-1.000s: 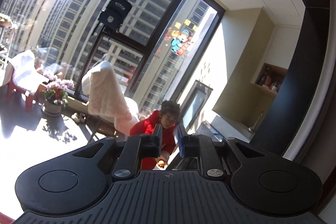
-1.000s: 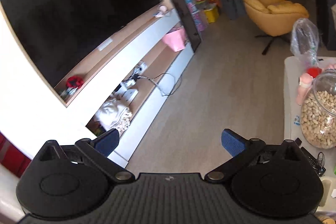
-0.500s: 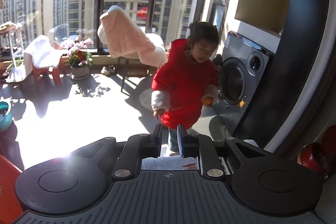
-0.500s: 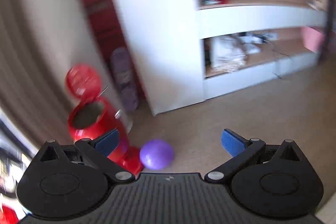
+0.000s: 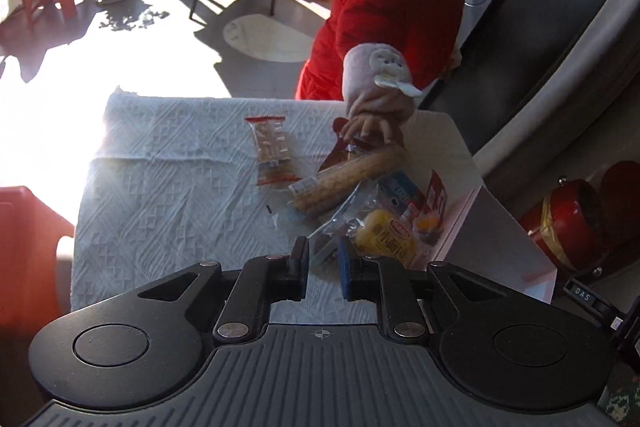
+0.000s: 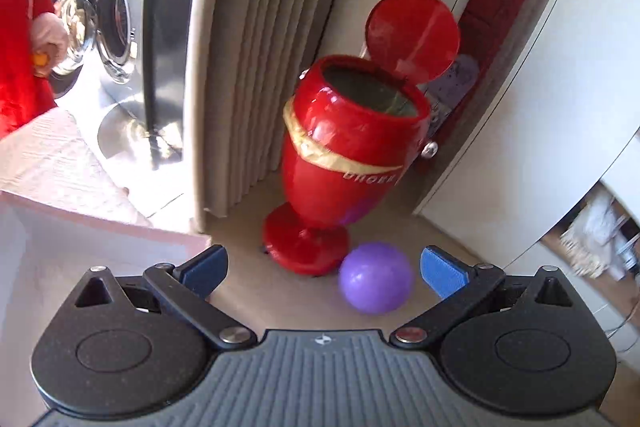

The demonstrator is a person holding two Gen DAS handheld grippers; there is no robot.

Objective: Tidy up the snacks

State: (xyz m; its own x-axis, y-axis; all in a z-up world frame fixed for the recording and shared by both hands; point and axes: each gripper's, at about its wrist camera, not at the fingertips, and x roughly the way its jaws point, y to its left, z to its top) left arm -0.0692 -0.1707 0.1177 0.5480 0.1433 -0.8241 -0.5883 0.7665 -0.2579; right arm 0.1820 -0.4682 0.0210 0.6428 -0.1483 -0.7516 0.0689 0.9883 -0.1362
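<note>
Several snack packets lie on a white textured cloth [image 5: 160,187]: a clear red-edged cracker pack [image 5: 271,151], a long yellow biscuit sleeve [image 5: 348,177], a yellow-labelled bag [image 5: 386,239] and a blue-and-red pack [image 5: 404,189]. A child's hand [image 5: 368,127] touches the far snacks. My left gripper [image 5: 323,263] hovers just before the yellow bag, jaws nearly closed with a narrow gap, holding nothing. My right gripper [image 6: 323,267] is open and empty, off the table, facing the floor.
A child in a red coat [image 5: 392,7] stands at the table's far side. A white box wall [image 5: 508,227] lies right of the snacks. A red lidded bin [image 6: 348,155], purple ball [image 6: 375,277], washing machine [image 6: 116,11] and curtain [image 6: 256,39] stand to the right.
The left view tilted down from the window to the table and snacks. The right view swung from the TV wall to the red bin. The child reached onto the table.
</note>
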